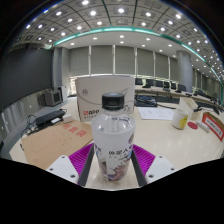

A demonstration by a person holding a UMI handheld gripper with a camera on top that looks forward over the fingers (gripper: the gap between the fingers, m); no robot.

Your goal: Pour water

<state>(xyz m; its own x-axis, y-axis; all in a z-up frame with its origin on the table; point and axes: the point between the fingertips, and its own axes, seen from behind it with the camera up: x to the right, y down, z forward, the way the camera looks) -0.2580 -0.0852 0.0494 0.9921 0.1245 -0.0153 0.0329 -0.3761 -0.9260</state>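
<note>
A clear plastic water bottle with a white cap and a printed label stands upright between my fingers, over the pale table. My gripper is shut on the bottle's lower half. The magenta pads press against both of its sides. A white cup with a yellowish band stands on the table beyond the fingers, to the right. The bottle hides the table straight ahead of the fingers.
A large cardboard box stands just behind the bottle. A brown sheet lies on the table to the left. White paper and a red-and-white object lie to the right, near the cup. Office desks and windows fill the background.
</note>
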